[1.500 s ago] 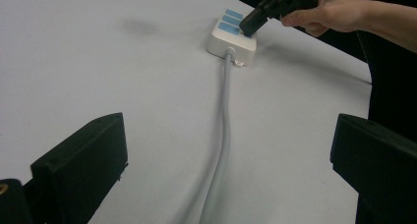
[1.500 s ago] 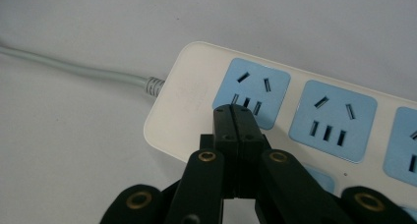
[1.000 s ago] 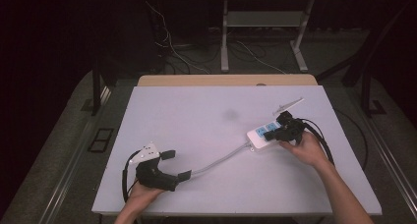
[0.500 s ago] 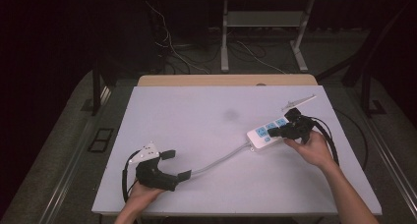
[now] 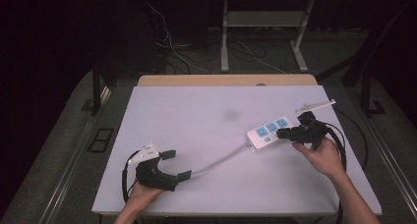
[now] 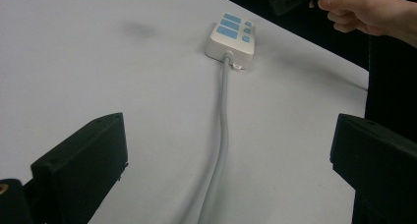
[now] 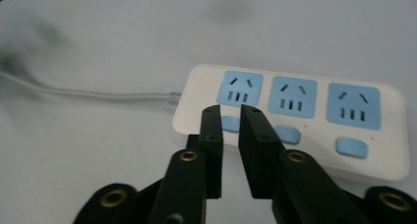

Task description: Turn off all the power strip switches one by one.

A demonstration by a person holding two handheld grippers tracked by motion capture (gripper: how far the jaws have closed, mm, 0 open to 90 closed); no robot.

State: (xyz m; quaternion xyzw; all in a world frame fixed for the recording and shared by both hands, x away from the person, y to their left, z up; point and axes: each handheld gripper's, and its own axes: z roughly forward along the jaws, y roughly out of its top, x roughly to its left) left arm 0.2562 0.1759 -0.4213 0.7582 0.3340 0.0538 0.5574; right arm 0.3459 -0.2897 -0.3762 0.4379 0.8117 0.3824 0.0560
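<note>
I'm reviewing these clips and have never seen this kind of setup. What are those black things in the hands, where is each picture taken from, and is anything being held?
There is no robot here: a person holds a black hand-held two-finger gripper in each hand.

The high view looks down from above the person's side. It shows the left gripper near the table's front edge and the right gripper at the right. Each of the other two pictures comes from a camera riding on one gripper, looking along its fingers.

On the white table lies a white power strip with three blue sockets and blue switches, with its grey cable running toward the left gripper.

Nothing is held. The left gripper's fingers stand wide apart, either side of the cable without touching it. The right gripper's fingers have just been opening; they are a narrow gap apart, empty, by the strip's switches.
</note>
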